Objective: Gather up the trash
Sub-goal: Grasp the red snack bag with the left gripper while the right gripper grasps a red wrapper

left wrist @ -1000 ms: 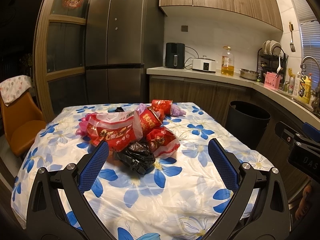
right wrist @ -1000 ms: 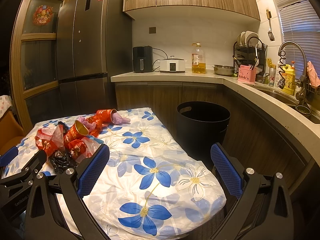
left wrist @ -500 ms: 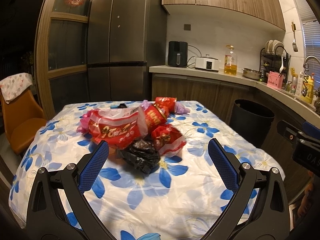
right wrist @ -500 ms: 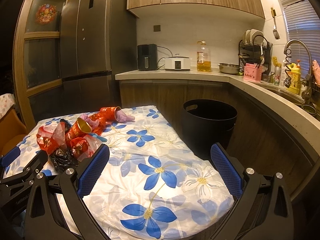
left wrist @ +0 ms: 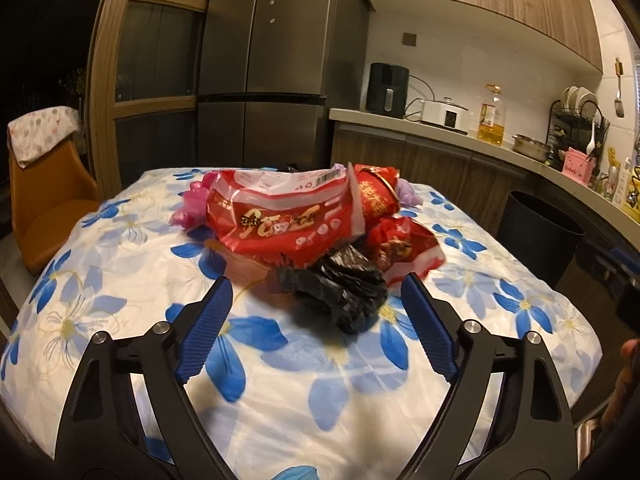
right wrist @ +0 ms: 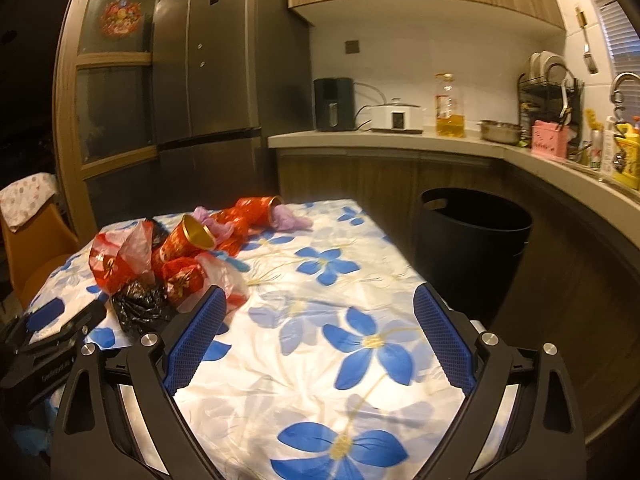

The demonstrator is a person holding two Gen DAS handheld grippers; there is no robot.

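Kitchen worktops and a dark fridge ring a table dressed in a white cloth with blue flowers, and the trash sits heaped on it.

Nearest in the left wrist view, the left gripper hangs with its blue pads spread wide and nothing between them. Compared with a second ago it has closed in: the crumpled black bag now lies just beyond the fingertips, almost framed by them, where before it sat further off. I judge this an approach to the first pick, with the black bag the likely target.

Behind the bag lie a small red wrapper to the right and a large red snack bag to the left, then a red paper cup and pink and purple scraps at the far side.

The right gripper waits to the right over bare cloth, pads also spread and empty. It has drifted little. Farther right stands the black bin, off the table's edge, open-topped, where the trash presumably goes. Nothing has been collected yet.
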